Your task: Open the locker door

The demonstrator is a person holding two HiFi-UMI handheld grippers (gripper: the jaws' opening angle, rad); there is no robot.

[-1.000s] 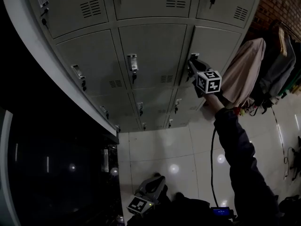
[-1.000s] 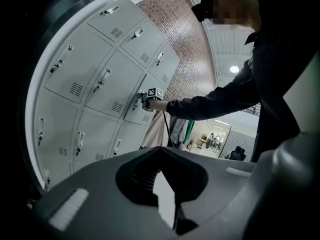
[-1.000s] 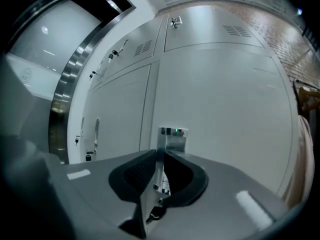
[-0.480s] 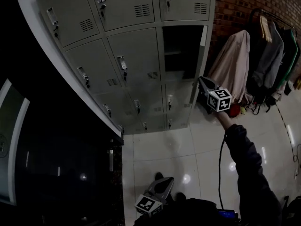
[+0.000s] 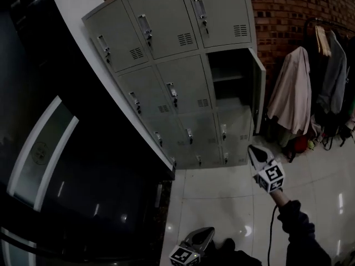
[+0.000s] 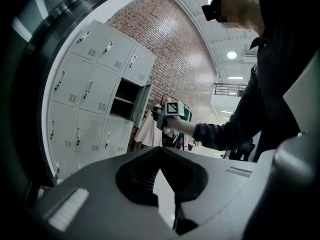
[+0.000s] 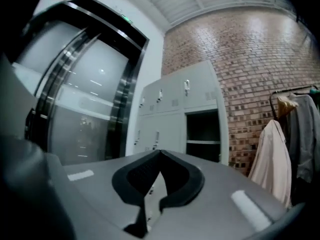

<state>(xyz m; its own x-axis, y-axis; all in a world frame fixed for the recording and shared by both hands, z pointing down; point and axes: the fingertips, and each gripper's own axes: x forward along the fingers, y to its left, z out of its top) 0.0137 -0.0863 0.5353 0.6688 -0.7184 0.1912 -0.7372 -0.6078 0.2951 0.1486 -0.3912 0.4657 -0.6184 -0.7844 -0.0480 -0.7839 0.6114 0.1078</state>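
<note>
A grey bank of lockers (image 5: pixel 166 54) stands against the brick wall. One compartment (image 5: pixel 230 76) in the right column gapes dark, its door (image 5: pixel 258 93) swung out to the right. My right gripper (image 5: pixel 250 147) hangs shut and empty in front of and below that door, apart from it. Looking along its jaws, the right gripper (image 7: pixel 160 154) faces the open compartment (image 7: pixel 202 134). My left gripper (image 5: pixel 211 230) is low near my body, shut with nothing in it. From the left gripper (image 6: pixel 160 151) the open locker (image 6: pixel 127 96) shows far off.
Coats (image 5: pixel 291 98) hang on a rack right of the lockers, close to the open door. A dark glass door (image 5: pixel 50 165) fills the left side. Glossy floor tiles (image 5: pixel 216 198) lie in front of the lockers. The brick wall (image 5: pixel 288 15) rises behind.
The locker door went from closed to swung wide open. My right gripper let go, pulled back and down from the locker, and its jaws closed. The left gripper stayed low.
</note>
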